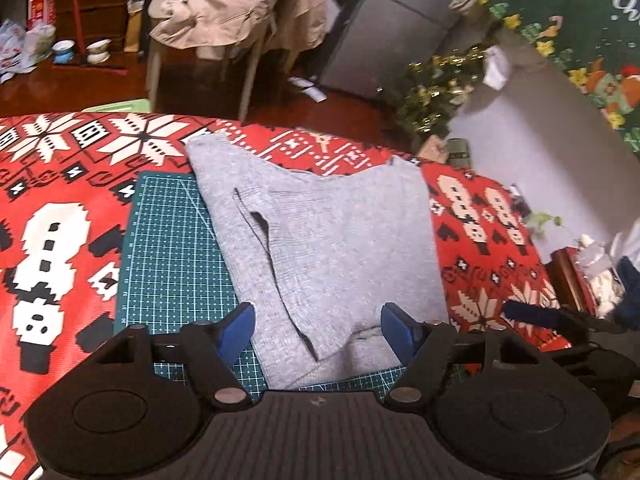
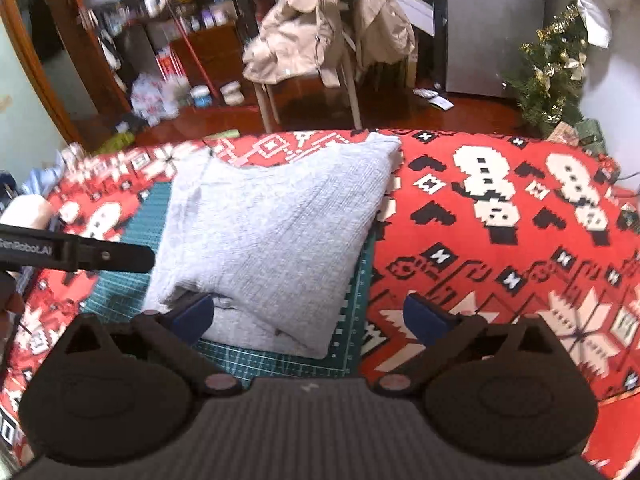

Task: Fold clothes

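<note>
Nearest in the left wrist view, the left gripper (image 1: 318,326) hangs just above the near edge of a grey knit sweater (image 1: 320,240), its blue-padded fingers (image 1: 240,326) spread wide with nothing between them; one pad is over the sweater's near left part, the other over its near right corner. In the right wrist view the right gripper (image 2: 310,318) is likewise wide apart and holds nothing: its left pad sits at the near left edge of the grey knit sweater (image 2: 272,220), while its right pad is over the red cloth, clear of the garment. The sweater lies partly folded, a layer turned over on itself with a dark seam line running along the fold, and it rests on a green cutting mat (image 1: 172,248) printed with a white grid; the same green cutting mat (image 2: 352,320) shows as a strip along the sweater's right and near edges. The mat lies on a red tablecloth (image 1: 60,184) patterned with white snowmen and snowflakes, which covers the whole table, and the far corners of the sweater reach past the mat onto this red tablecloth (image 2: 500,240). To the left in the right wrist view the black body of the other gripper juts in over the cloth. Beyond the table's far edge stands a chair (image 2: 348,80) draped with a beige coat (image 2: 328,28) on a dark wooden floor, with a small decorated Christmas tree (image 2: 548,76) at the far right.
</note>
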`<state>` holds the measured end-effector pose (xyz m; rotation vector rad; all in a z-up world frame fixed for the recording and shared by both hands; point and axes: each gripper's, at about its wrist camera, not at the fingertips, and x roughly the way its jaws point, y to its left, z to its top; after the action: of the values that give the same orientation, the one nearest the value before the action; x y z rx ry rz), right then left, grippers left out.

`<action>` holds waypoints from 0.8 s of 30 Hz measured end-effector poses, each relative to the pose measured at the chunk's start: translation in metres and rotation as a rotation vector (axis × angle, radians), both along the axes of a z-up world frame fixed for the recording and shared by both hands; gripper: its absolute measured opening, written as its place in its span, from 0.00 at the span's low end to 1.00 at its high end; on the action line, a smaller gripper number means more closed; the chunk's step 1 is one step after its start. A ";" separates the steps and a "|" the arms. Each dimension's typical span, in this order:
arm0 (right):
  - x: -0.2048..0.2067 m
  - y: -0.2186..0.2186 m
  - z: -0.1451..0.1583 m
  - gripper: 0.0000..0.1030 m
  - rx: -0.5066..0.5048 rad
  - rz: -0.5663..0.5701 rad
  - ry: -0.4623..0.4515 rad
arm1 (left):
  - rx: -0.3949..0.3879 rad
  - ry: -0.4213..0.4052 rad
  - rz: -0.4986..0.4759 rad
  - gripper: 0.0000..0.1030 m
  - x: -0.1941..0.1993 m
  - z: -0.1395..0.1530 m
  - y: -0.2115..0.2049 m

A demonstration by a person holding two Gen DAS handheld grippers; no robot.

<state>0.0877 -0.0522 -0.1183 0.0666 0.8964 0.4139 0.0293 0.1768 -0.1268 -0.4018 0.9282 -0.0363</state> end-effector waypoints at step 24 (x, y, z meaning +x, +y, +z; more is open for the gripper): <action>-0.016 -0.039 -0.035 0.45 0.402 -0.350 0.138 | -0.373 0.050 0.197 0.34 -0.037 -0.051 0.061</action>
<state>0.0715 -0.0911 -0.1531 0.6184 0.9047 0.2578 -0.0078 0.2381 -0.1773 -0.8421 0.9276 -0.0194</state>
